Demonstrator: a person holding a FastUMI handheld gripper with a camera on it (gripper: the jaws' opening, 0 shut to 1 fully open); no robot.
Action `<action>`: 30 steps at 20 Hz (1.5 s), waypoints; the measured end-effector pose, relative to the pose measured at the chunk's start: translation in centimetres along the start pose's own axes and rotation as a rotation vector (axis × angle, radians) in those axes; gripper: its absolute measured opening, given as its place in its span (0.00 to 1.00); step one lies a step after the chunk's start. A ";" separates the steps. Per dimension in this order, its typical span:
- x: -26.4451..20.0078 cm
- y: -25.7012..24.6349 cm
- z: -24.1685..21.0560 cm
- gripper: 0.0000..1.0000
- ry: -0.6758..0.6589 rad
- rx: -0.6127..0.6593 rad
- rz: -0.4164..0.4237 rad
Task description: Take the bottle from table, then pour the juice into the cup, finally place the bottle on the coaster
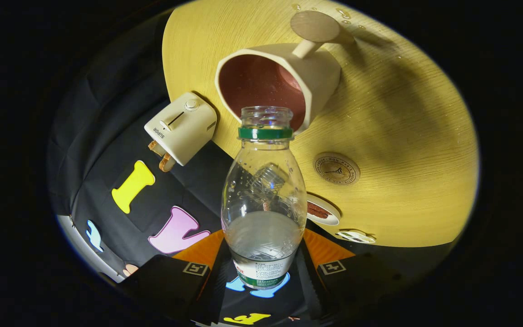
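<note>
Between the two fingers of the gripper (261, 272) the bottle (262, 200) is held, pinched at its lower body with a finger pressed to each side. Its cap is off, a green ring is seen under the open mouth, and a small amount of clear liquid is pooled toward the gripped end. The bottle is tilted, its mouth brought just in front of the rim of the cup (274, 85), whose dark red inside is turned toward the camera. The cup stands on the wooden table (407, 181), not far from the edge where a small toaster (180, 128) is set. A round wooden coaster (314, 26) lies beyond the cup, just by its handle; a second printed disc (336, 168) lies nearer the fingers, and a small dish (321, 212) sits close to the table's near edge.

Pouring is judged to be in hand. The mouth appears level with the rim rather than clearly over it, so juice could be run down the outer wall onto the table if the tilt is increased without a shift forward. The cup could also be nudged by the bottle neck. Droplets are already seen near the far coaster.
</note>
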State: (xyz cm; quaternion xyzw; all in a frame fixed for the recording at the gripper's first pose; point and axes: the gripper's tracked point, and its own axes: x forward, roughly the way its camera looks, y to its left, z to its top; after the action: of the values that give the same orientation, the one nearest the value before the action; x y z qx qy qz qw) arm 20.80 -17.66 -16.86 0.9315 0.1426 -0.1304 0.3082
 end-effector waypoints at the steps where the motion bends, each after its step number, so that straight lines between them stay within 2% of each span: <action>1: -0.1 0.0 0.0 0.73 0.000 -0.004 0.002; 5: -0.2 -0.6 0.2 0.73 -0.021 -0.058 -0.002; 7: -0.3 -1.7 0.4 0.73 -0.054 -0.161 -0.036; 11: -1.5 -3.2 0.3 0.73 -0.075 -0.479 -0.070; 16: -3.5 -6.8 0.5 0.73 -0.096 -1.030 -0.156; 20: -4.9 -8.9 0.3 0.73 -0.124 -1.434 -0.179; 26: -5.9 -7.8 -1.1 0.73 -0.290 -1.988 -0.130; 30: -5.0 -6.5 -4.4 0.73 -0.405 -2.203 -0.053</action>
State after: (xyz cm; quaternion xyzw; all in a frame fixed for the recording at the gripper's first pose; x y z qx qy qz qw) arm 14.63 -10.94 -15.28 0.1086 0.1471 -0.0889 0.9791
